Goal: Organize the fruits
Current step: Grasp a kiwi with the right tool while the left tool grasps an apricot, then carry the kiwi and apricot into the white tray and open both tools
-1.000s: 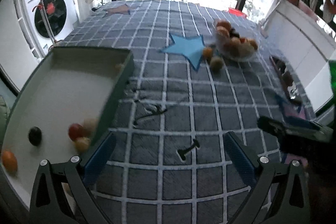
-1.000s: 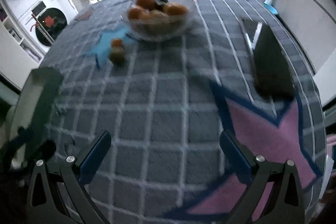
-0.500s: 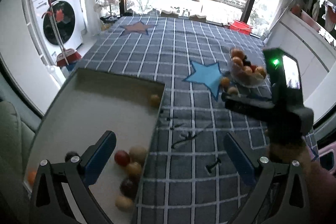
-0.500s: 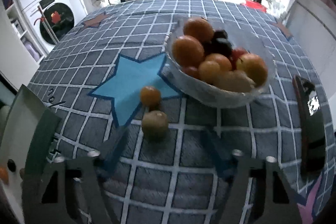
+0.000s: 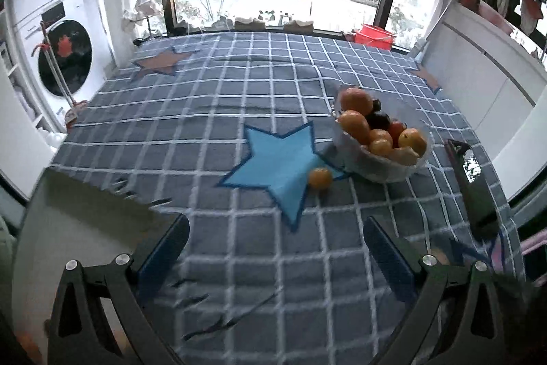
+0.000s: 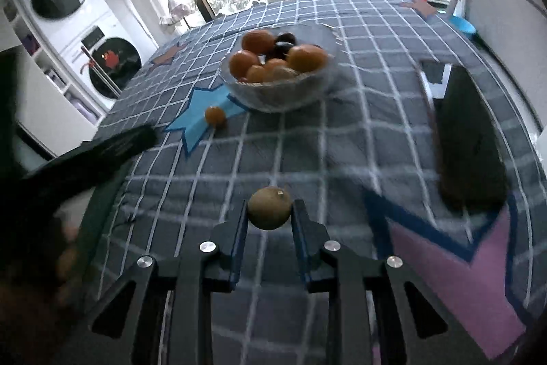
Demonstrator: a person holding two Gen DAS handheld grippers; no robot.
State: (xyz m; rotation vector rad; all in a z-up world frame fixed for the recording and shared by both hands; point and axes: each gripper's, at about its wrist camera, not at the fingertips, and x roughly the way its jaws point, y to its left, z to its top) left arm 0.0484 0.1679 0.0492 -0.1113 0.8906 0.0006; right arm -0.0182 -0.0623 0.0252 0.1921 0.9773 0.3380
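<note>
My right gripper (image 6: 269, 211) holds a round brown-green fruit (image 6: 269, 208) above the checked cloth, its jaws closing with both pads against the fruit. A glass bowl (image 6: 273, 94) piled with oranges and dark fruit stands further back, and a small orange (image 6: 215, 115) lies beside it on the blue star. In the left wrist view my left gripper (image 5: 275, 248) is open with nothing between its fingers, over the cloth next to the white tray (image 5: 68, 221). From there the bowl (image 5: 376, 168) and the small orange (image 5: 320, 177) lie ahead to the right.
A dark flat tray (image 6: 468, 139) lies along the cloth's right side, also visible as the dark tray (image 5: 475, 187) in the left wrist view. Washing machines (image 5: 61, 57) stand off the left edge, and windows run along the far end.
My right gripper reached the loose brown-green fruit beside the small orange, shut on it and drew it back. My left gripper swung from over the tray's fruit toward the bowl side.
</note>
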